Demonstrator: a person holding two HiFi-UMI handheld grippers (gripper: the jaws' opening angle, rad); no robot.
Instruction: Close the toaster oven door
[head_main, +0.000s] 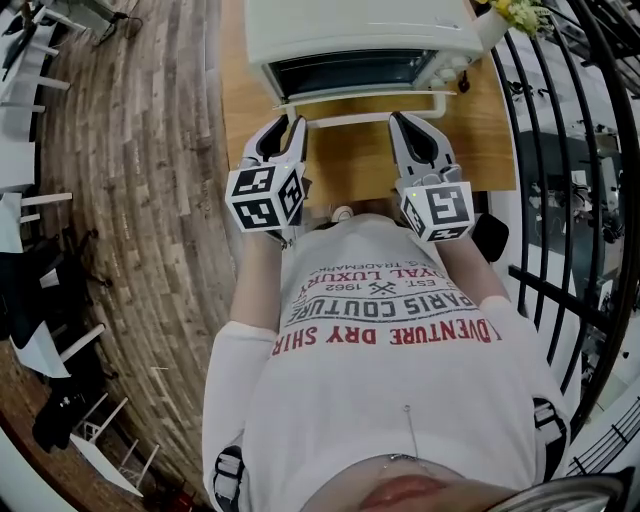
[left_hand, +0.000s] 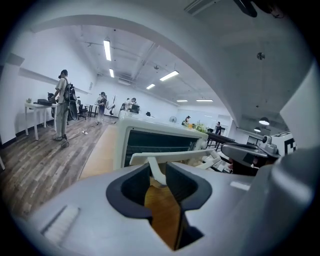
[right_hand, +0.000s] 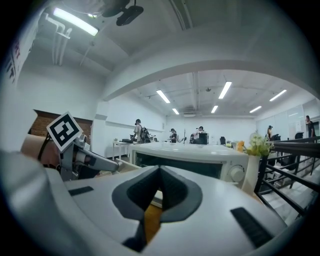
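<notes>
- Left gripper (head_main: 296, 126): the jaws stand a narrow gap apart. The left gripper view (left_hand: 158, 172) shows the white post of the door handle (left_hand: 170, 156) between the tips. I cannot tell whether the pads press on it.
- Right gripper (head_main: 401, 121): in its own view (right_hand: 160, 170) the jaw tips meet, with nothing between them. A V of wooden table shows below the tips.
- Pose: both grippers point away from the person, roughly parallel and level with each other. The marker cubes (head_main: 265, 195) are nearest the body. The forearms come forward from a white printed shirt (head_main: 390, 330), with the elbows tucked close to the torso.
- Tip placement, head view: the left tips are at the left end of the handle (head_main: 360, 118). The right tips are at the same bar, further right.
- Door (head_main: 350, 100): it is lowered toward the person and not closed. The handle bar is at its near edge. How far it is open is not clear.
- Toaster oven (head_main: 360, 30): it sits on the far part of the wooden table (head_main: 350, 170). The knobs (right_hand: 235, 172) are at its right.
- Right of the oven is a white vase of yellow flowers (right_hand: 256, 150), and beyond that a black railing (head_main: 560, 150).
- Left of the table is wood-plank floor (head_main: 130, 150). People stand far off in the left gripper view.
</notes>
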